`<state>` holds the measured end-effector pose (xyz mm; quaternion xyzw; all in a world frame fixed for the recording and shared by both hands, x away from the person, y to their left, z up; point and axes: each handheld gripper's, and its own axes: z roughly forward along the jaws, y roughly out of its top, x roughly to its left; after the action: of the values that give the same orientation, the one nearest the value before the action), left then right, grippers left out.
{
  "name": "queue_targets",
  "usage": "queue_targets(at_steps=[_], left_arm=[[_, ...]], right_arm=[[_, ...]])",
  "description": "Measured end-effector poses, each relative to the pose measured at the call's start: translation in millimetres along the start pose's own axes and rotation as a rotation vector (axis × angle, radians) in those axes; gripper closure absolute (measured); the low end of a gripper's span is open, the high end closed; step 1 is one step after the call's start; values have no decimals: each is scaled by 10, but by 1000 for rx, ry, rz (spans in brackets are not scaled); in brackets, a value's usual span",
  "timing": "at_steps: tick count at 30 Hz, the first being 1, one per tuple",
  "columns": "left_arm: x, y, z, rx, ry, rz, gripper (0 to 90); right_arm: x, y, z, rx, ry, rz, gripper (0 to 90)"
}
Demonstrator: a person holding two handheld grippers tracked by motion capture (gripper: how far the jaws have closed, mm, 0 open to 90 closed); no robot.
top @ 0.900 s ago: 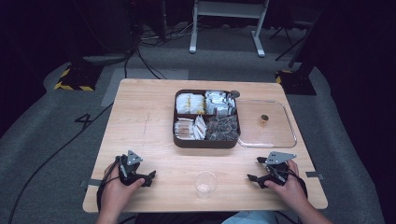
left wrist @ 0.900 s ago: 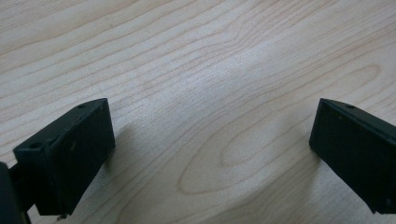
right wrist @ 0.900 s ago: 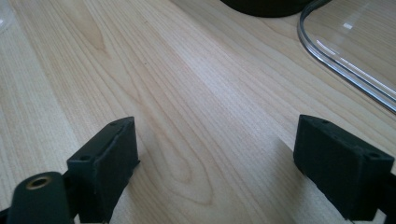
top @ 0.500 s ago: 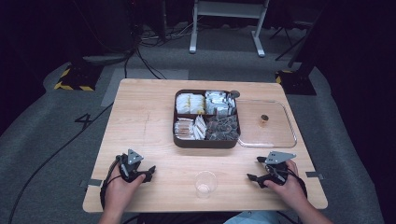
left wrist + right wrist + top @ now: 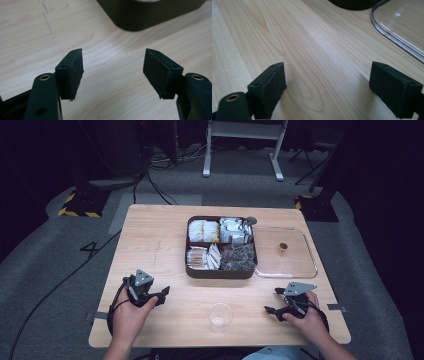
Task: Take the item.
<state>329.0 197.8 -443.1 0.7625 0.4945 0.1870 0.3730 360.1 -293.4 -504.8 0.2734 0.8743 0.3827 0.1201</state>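
My left gripper [image 5: 161,295] sits on the wooden table [image 5: 155,245] near its front left, held by a hand, with its jaws pointing right. In the left gripper view this gripper [image 5: 113,67] is open over bare wood, with nothing between the pads. My right gripper [image 5: 271,301] rests at the front right with its jaws pointing left. The right gripper view has its gripper [image 5: 328,82] open too, with wood grain between the jaws. A clear plastic cup [image 5: 220,316] stands upright between the two hands near the front edge.
A dark brown compartment tray [image 5: 220,272] [image 5: 150,15] holding several packets sits at the table's middle. A clear lid [image 5: 300,265] [image 5: 402,32] with a small knob [image 5: 283,246] lies flat to its right. Cables and a white stand base lie on the floor beyond.
The left hand and its gripper have shifted a little away from the front edge, toward the tray. The right hand, cup and tray have stayed in place.
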Motion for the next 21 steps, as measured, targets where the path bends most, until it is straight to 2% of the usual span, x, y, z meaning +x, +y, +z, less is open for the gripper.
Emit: queue_targets(at_steps=[3,4,10,11,19,21], left_arm=[[-34,106,-3,-26,-15,-32,340],[-59,176,-1,-33,-8,-27,341],[-104,351,-2,-48,-1,-25,341],[-118,422,-14,-46,10,-14,341],[-159,652,-22,-69,26,-16,359],[-178,747,19,-73,23,6,369]], right_arm=[[0,0,0,0,0,-1,138],[0,0,0,0,0,-1,138],[-1,0,0,1,0,-1,138],[-1,0,0,1,0,-1,138],[-5,11,10,2,1,-3,138],[-6,14,15,1,1,-4,138]])
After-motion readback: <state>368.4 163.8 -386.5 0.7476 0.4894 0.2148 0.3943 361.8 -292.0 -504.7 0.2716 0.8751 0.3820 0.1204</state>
